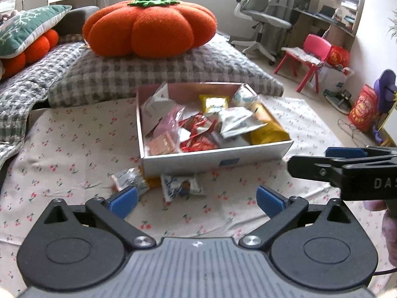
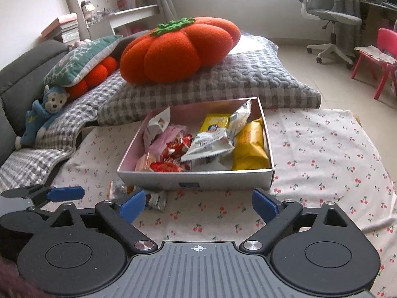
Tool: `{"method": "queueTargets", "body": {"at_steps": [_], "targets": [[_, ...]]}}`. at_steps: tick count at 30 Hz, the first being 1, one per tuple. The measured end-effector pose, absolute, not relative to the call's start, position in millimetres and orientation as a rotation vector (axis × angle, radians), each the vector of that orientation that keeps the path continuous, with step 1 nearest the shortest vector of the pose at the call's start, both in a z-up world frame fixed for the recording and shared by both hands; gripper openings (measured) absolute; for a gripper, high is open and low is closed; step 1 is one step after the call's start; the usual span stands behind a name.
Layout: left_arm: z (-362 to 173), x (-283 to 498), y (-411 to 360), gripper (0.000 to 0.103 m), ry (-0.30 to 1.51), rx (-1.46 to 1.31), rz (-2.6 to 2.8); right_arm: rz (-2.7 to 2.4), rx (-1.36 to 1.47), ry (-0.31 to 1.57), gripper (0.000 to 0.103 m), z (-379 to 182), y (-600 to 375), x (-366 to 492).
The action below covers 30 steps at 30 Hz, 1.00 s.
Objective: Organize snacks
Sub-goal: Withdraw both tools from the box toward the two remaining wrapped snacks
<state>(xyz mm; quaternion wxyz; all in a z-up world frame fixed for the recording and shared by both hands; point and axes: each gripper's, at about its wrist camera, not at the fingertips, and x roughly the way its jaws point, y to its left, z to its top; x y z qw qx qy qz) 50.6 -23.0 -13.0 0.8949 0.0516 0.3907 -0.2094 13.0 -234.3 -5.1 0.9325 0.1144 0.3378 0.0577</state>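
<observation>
A white cardboard box (image 1: 213, 160) (image 2: 198, 177) sits on a cherry-print cloth (image 1: 74, 144) (image 2: 322, 154), filled with several snack packets: yellow, red, pink and white. Two loose packets lie on the cloth just in front of the box: a white-and-blue one (image 1: 182, 186) (image 2: 156, 200) and a clear orange-edged one (image 1: 129, 180) (image 2: 117, 188). My left gripper (image 1: 197, 201) is open and empty, hovering right before these loose packets. My right gripper (image 2: 198, 204) is open and empty, in front of the box; it shows at the right edge of the left wrist view (image 1: 347, 168).
A big orange pumpkin cushion (image 1: 148, 24) (image 2: 178, 49) rests on a grey checked pillow (image 1: 161, 72) (image 2: 211, 84) behind the box. A green cushion (image 2: 82, 60) and blue monkey toy (image 2: 42, 114) lie left. An office chair (image 1: 260, 15) and pink stool (image 1: 307, 57) stand right.
</observation>
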Motion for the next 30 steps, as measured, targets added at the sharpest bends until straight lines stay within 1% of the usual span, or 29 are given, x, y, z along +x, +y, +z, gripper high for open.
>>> {"method": "queueTargets", "body": {"at_steps": [8,20,30], "targets": [[-19.7,49.2,5.7,0.102,0.830,0.124,-0.347,0.101,0.264,0.710,0.097,-12.6,-228.0,8.9],[-37.7,66.6,51.7,0.102,0.826,0.114,-0.217,0.069,0.184,0.725,0.097,-35.4,-202.6,17.6],[-65.1,78.6,40.2,0.102,0.685,0.316,-0.301,0.082,0.141,0.710,0.097,-52.1,-186.2,26.2]]}}
